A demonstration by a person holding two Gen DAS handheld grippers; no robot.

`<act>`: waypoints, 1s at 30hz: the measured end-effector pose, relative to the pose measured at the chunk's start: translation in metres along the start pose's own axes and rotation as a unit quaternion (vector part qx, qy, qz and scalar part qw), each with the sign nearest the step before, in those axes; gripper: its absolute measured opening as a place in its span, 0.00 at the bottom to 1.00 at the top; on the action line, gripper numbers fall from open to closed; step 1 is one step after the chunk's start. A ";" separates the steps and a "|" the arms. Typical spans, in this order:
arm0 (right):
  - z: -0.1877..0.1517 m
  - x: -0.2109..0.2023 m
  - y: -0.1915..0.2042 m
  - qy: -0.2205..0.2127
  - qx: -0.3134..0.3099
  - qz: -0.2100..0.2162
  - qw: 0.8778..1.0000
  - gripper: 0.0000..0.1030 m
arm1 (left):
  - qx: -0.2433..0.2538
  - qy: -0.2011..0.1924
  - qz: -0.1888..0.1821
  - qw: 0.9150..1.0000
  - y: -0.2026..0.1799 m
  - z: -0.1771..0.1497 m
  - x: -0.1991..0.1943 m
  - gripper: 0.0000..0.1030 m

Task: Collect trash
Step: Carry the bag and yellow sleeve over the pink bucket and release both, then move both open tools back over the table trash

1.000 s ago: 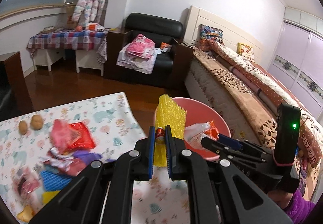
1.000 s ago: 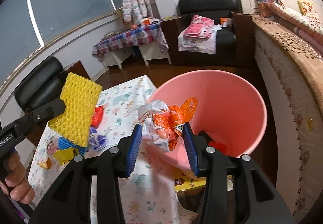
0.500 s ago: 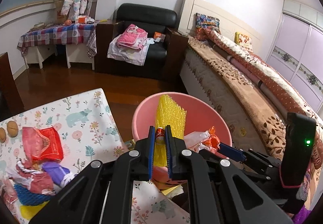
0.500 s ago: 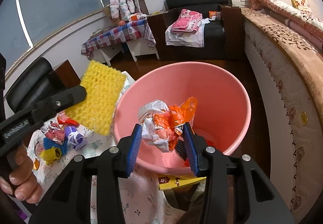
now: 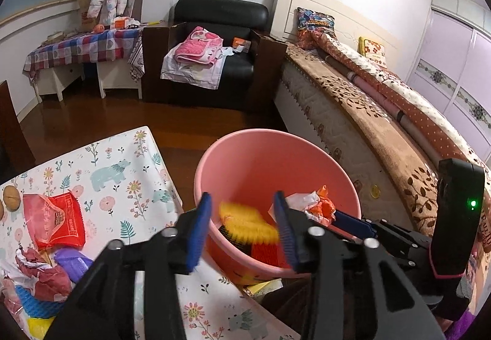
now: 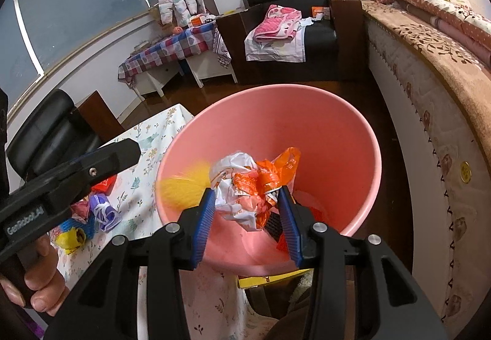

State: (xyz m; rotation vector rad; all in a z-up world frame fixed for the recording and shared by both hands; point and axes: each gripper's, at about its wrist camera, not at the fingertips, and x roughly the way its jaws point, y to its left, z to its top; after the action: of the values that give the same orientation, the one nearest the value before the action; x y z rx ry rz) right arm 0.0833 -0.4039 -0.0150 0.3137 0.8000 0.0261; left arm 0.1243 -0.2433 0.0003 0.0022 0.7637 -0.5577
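Where wrappers (image 5: 53,225) litter tablecloth (image 5: 129,183), bin (image 5: 264,150) adjoins.

The yellow foam net (image 5: 245,222) is a motion-blurred streak inside the pink bin (image 5: 307,143), its mesh unreadable (in the right wrist view it is only a yellow smear (image 6: 184,186)). The bin's near rim hides behind the gripper fingers. Trash pile (image 5: 40,281) on the table runs off the left edge.
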 end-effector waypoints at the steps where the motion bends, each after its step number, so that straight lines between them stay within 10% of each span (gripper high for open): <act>1: 0.001 0.000 -0.001 0.000 0.003 -0.001 1.000 0.42 | -0.004 0.001 0.001 1.000 0.001 0.001 0.000 0.46; 30: 0.007 0.000 0.003 0.004 0.028 -0.009 1.000 0.51 | -0.040 -0.029 0.002 0.999 0.032 -0.009 -0.049 0.56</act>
State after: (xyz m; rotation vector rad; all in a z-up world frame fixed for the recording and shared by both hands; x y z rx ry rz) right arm 0.0882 -0.4025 -0.0098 0.3597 0.8116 -0.0127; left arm 0.1053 -0.1906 0.0197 -0.0854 0.7286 -0.5203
